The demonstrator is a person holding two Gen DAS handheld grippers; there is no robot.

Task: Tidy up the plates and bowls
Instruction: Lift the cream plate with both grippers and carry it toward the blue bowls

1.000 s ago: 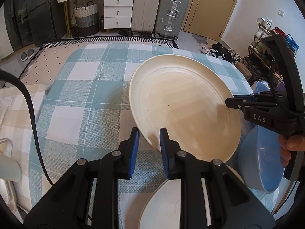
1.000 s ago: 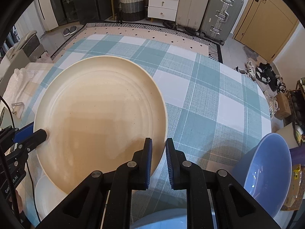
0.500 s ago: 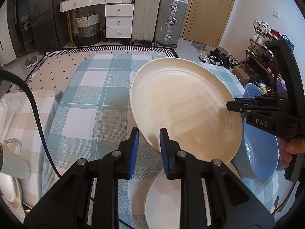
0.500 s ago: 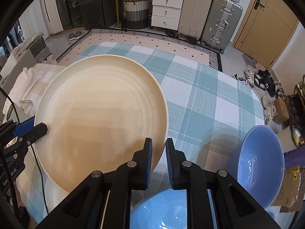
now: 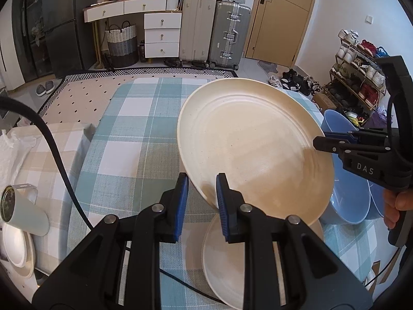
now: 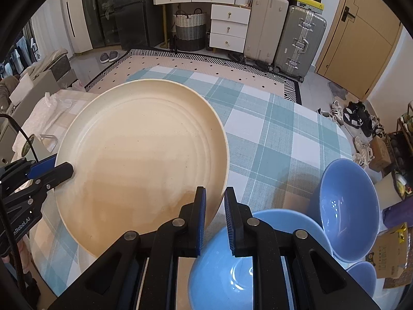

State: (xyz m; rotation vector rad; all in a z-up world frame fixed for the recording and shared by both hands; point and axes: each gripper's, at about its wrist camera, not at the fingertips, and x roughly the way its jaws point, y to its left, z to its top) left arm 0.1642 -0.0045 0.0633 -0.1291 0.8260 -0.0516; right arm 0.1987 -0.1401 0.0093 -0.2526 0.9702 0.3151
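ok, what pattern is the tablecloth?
The tablecloth has a teal and white plaid check; it shows best in the right wrist view.

I see checked teal-and-white tablecloth (image 5: 134, 139) across table. White mug (image 5: 24, 213) lying on side at my 8 o'clock. Two suitcases (image 5: 214, 31) upright at 12, white drawers (image 5: 161, 35) just beside them, woven basket (image 5: 121, 44) at 11. Shoe rack (image 5: 358, 77) at 2.

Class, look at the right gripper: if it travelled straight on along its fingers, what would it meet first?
The right gripper already has the cream plate's rim between its fingers, so the plate comes first. Beyond lies the checked tablecloth, though depth is hard to judge.
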